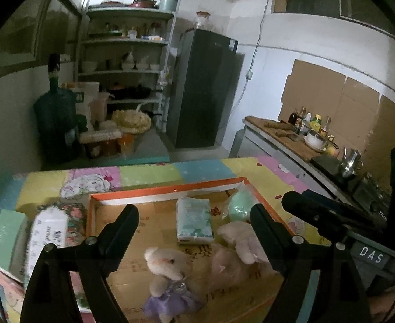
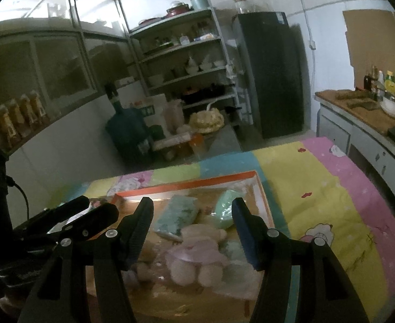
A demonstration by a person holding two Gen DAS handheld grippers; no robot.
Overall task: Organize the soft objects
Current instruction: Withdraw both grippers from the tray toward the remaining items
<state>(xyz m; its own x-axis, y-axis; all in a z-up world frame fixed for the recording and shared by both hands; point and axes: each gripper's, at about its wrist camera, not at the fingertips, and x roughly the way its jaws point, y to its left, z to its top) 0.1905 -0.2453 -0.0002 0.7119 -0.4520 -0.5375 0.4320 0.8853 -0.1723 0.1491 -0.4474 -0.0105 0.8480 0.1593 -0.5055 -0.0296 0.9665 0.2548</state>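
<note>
An orange-rimmed cardboard box (image 1: 170, 189) lies on the colourful table. In it are a teddy bear in a purple dress (image 1: 167, 271), a pink plush in a clear bag (image 1: 240, 245), a teal tissue pack (image 1: 194, 219) and a pale green soft item (image 1: 239, 206). My left gripper (image 1: 194, 215) is open and empty above the box. My right gripper (image 2: 192, 210) is open and empty above the pink plush (image 2: 194, 253). The tissue pack (image 2: 175, 216), the green item (image 2: 225, 210) and the box rim (image 2: 186, 184) also show there.
A flowered tissue pack (image 1: 49, 231) lies on the table left of the box. The patchwork cloth (image 2: 332, 210) covers the table. Behind stand a shelf rack (image 1: 127, 53), a dark fridge (image 1: 205, 88), a water jug (image 1: 56, 113) and a counter with bottles (image 1: 305, 129).
</note>
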